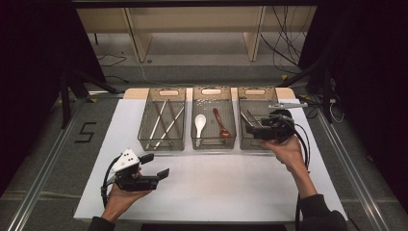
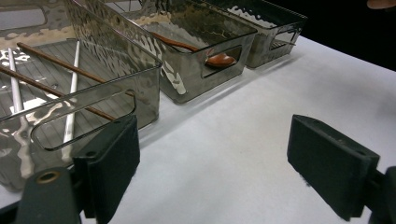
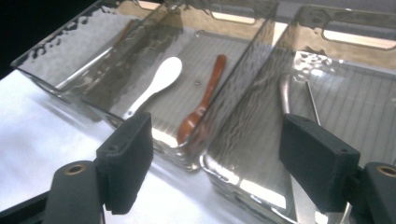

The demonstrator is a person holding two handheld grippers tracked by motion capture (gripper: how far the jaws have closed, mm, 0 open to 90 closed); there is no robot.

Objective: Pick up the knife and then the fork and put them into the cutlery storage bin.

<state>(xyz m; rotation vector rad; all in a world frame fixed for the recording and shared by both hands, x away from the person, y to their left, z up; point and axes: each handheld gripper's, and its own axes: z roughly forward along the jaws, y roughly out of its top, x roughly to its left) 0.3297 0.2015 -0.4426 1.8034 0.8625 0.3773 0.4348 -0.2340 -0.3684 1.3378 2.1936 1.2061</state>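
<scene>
White table [image 1: 211,192] carrying three clear, ripple-walled plastic bins in a row: left bin [image 1: 144,137] with chopsticks [image 1: 168,120], middle bin [image 1: 194,139] with a white spoon [image 3: 161,79] and a brown spoon [image 3: 201,105], right bin [image 3: 373,70] with slim metal cutlery [image 3: 284,95]. The right gripper [image 3: 217,168] hovers at the right bin's near wall, jaws wide with nothing between them. The left gripper [image 2: 212,168] rests over bare table, likewise spread and empty. The cutlery looks light, stiff and slippery; best gripped mid-handle.
</scene>
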